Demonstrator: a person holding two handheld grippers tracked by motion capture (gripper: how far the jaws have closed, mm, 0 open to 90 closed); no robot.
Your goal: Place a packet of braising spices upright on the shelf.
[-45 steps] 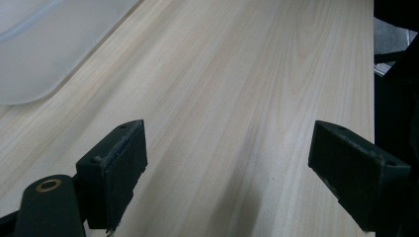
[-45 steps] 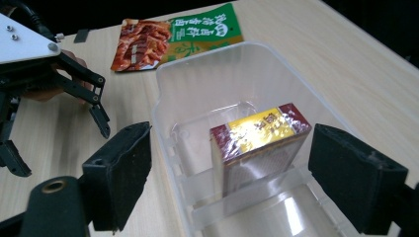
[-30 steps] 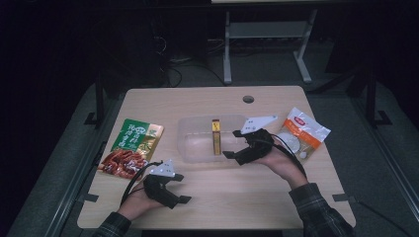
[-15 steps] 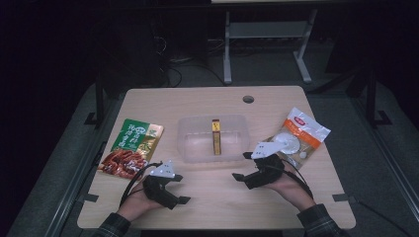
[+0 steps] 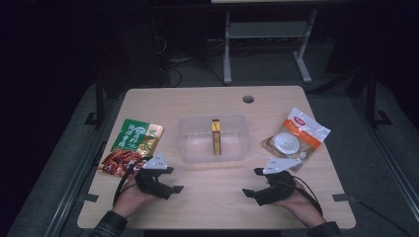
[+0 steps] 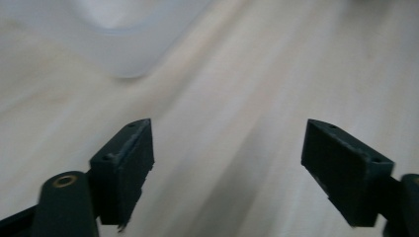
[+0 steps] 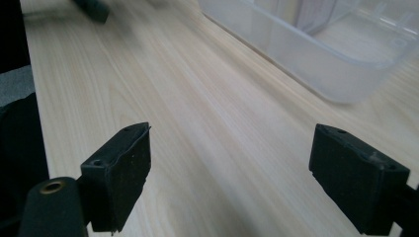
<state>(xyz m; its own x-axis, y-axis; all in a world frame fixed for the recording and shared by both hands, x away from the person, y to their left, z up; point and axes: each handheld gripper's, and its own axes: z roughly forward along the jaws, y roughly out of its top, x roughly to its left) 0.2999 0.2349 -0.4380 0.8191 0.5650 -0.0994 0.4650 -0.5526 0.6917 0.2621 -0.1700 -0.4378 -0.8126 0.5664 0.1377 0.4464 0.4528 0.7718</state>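
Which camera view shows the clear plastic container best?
The high view: the whole clear plastic container sits mid-table with a slim yellow-brown box inside. The right gripper view shows one long wall and a corner; the left gripper view shows a blurred corner.

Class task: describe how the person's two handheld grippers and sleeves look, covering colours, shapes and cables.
Both the left gripper and the right gripper are black, each topped by a grey three-cornered plate and trailing a black cable. Their jaws end in flat rectangular black pads. The left sleeve is dark plaid; the right sleeve looks dark.
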